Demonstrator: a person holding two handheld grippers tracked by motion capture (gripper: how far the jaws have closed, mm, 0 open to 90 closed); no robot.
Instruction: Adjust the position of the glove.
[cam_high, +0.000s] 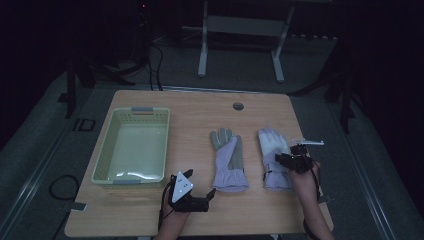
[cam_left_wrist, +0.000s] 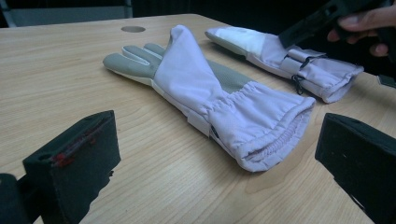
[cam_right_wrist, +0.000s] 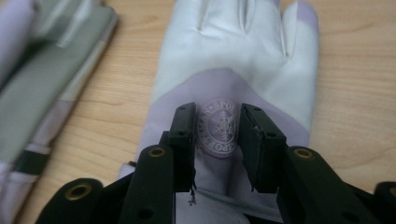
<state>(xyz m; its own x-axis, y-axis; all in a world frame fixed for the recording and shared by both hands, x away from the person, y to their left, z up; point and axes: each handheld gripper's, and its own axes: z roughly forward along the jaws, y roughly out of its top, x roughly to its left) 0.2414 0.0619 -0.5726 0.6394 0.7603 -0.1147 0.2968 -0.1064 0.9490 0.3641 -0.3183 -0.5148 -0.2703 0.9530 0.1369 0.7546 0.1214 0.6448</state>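
Left gripper: near the desk's near edge, left of centre, lying low and level, jaws spread wide with nothing between them; it points at the cuff of the left glove and stands just short of it. A grey three-cornered plate sits on top of it.
Left forearm: enters from the near edge and carries the left gripper.
Right gripper: over the wrist end of the right glove, towards the near right corner of the desk. Jaws parted a little, one on each side of the round badge; whether the pads touch the fabric cannot be told. No fabric is pinched between them.
Right hand: wraps the body of the right gripper; its fingers also show in the left gripper view at top right.
Left glove: pale lilac with grey palm panels, flat on the desk at centre, cuff towards the near edge, fingers towards the far edge. Part of it is folded over on itself.
Right glove: lilac and white, flat on the desk just right of the left glove and apart from it, fingers pointing to the far edge.
Round badge: printed emblem on the back of the right glove.
Basket: pale green plastic, on the left half of the desk.
Desk: light wood; a round cable port sits near its far edge.
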